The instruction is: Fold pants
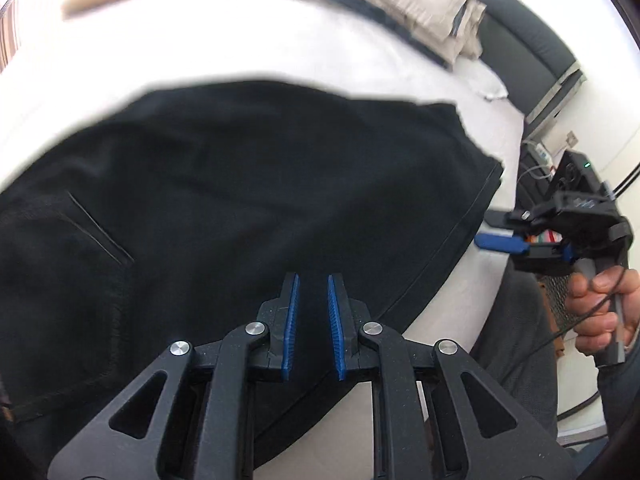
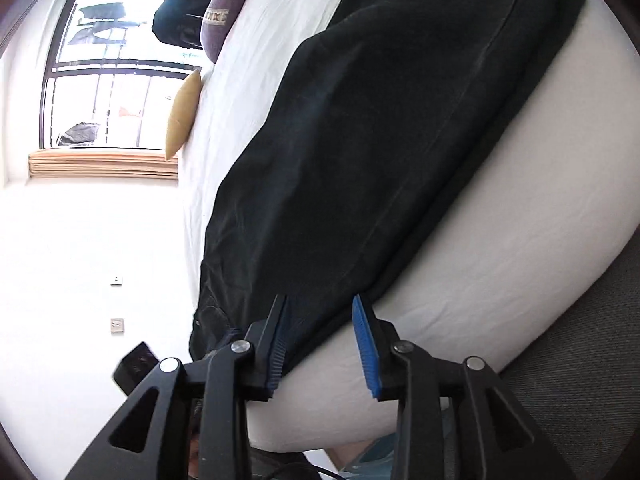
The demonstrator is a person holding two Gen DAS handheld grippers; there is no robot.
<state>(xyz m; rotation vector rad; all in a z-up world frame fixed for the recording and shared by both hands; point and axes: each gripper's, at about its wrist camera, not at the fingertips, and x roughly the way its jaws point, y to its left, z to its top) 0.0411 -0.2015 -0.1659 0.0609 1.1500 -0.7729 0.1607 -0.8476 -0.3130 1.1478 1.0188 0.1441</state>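
Observation:
Black pants (image 1: 248, 184) lie spread flat on the white bed (image 1: 224, 48), a back pocket slit at the left. My left gripper (image 1: 313, 280) hovers over the near part of the pants, jaws a little apart and empty. My right gripper (image 1: 490, 228) shows at the right in the left wrist view, beside the pants' right edge, held by a hand. In the right wrist view the right gripper (image 2: 320, 302) is open, its fingertips at the end edge of the pants (image 2: 380, 128), holding nothing.
A pile of folded beige and dark clothes (image 1: 408, 4) lies at the far side of the bed. A purple cushion (image 2: 222, 16) and a yellow cushion (image 2: 182, 116) lie near the window (image 2: 116, 64). A dark headboard (image 1: 524, 52) and cables stand at the right.

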